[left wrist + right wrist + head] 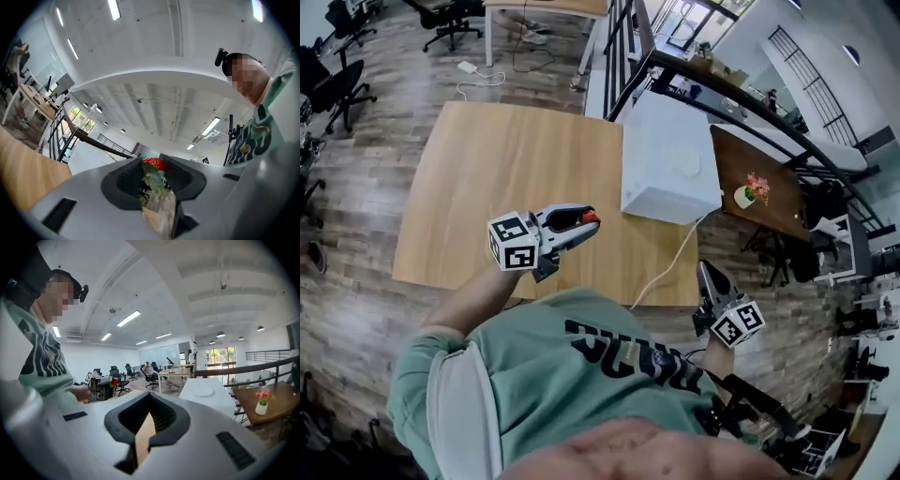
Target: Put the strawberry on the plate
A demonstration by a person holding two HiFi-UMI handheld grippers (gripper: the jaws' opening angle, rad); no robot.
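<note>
A red strawberry point(592, 217) with green leaves is pinched at the tips of my left gripper point(584, 225), held above the wooden table point(487, 178). The left gripper view shows the strawberry point(153, 164) clamped between the dark pads, leaves hanging toward the camera, with the left gripper point(154, 169) shut on it. A white round plate point(685, 164) lies on top of a white box point(666, 192) at the table's far right. My right gripper point(705, 272) hangs low at the right off the table's edge, shut and empty. From the right gripper point(149, 397) I see the plate point(203, 391) and the strawberry point(114, 381).
A white cable point(670, 262) runs from the box over the table's near edge. Beyond a black railing point(722, 89) stands a dark table with a flower vase point(750, 192). Office chairs point(337, 89) stand on the wood floor at the left.
</note>
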